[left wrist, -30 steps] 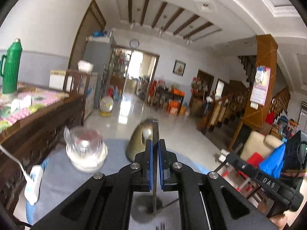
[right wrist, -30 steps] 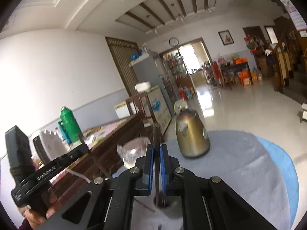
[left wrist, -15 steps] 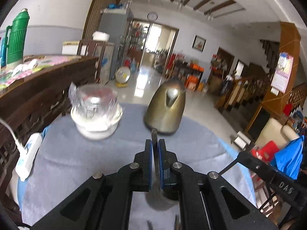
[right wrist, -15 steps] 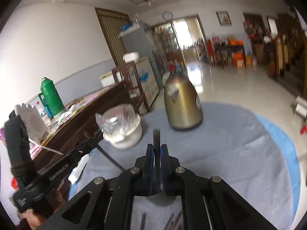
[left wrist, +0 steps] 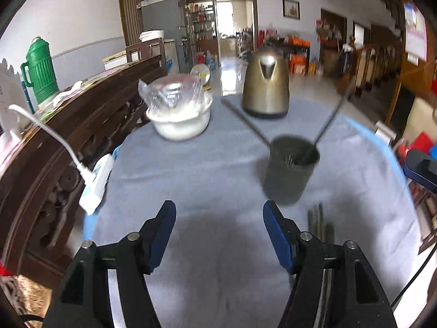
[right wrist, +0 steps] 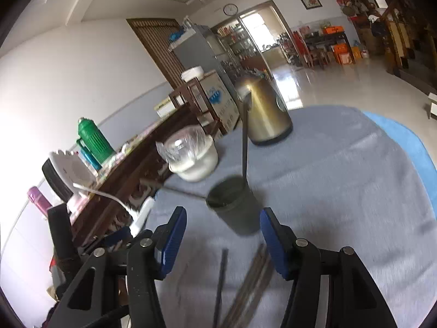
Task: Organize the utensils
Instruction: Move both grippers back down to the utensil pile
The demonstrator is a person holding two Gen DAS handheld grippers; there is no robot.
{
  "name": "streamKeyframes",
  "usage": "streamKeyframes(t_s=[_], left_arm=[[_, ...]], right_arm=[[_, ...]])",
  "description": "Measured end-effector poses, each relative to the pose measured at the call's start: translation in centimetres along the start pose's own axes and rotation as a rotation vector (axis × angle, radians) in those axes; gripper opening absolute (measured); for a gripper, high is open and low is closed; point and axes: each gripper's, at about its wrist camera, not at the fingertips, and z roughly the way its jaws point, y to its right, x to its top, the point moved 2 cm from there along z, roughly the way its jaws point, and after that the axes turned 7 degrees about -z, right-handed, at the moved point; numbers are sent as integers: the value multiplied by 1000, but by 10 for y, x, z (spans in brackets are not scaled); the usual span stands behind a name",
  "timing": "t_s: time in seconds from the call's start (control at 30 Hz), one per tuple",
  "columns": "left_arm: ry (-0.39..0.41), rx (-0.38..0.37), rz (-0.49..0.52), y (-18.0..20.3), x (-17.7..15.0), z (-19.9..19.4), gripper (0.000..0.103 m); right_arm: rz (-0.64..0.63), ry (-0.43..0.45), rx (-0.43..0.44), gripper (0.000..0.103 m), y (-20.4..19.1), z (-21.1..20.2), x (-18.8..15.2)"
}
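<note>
A dark metal utensil cup (left wrist: pixel 289 170) stands on the grey tablecloth, with two thin utensils (left wrist: pixel 247 123) leaning out of it to either side. In the right wrist view the cup (right wrist: pixel 235 205) holds one upright utensil (right wrist: pixel 245 147). My left gripper (left wrist: pixel 220 235) is open and empty, just short of the cup. My right gripper (right wrist: pixel 222 240) is open and empty, close in front of the cup. Several loose utensils (right wrist: pixel 245 281) lie on the cloth below my right gripper; they also show by my left gripper's right finger (left wrist: pixel 319 224).
A brass kettle (left wrist: pixel 266 87) and a white bowl covered in plastic (left wrist: pixel 179 109) stand at the far side of the round table (left wrist: pixel 207 180). A white power strip with cable (left wrist: pixel 95 183) lies at the left edge. A dark wooden sideboard (left wrist: pixel 82 109) with a green thermos (left wrist: pixel 41 69) stands left.
Both grippers were shut on a utensil held upright; both have tilted down and opened, and the utensils now stand in the cup.
</note>
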Motion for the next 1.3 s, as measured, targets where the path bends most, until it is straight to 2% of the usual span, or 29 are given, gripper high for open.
streamKeyframes(t_s=[0.13,0.23,0.37,0.83,1.3], left_arm=[[-13,15,39,6,-16,-10,67],[-22,18,65,10,-25,-11,67],[-46,22,74,15,-32,-3,67],[-147,3,101,27,-43,47,67],[-191,0,104,32,-48,75,67]], right_arm=[[7,-49,-27,52,8,-5,-23],[-2,-74,-51,50,10,-6,-31],[-11,-130,-82,41,13,3,-41],[10,-353,-160,40,38,64,-67],[60,-480,-186,40,54,103,-82]])
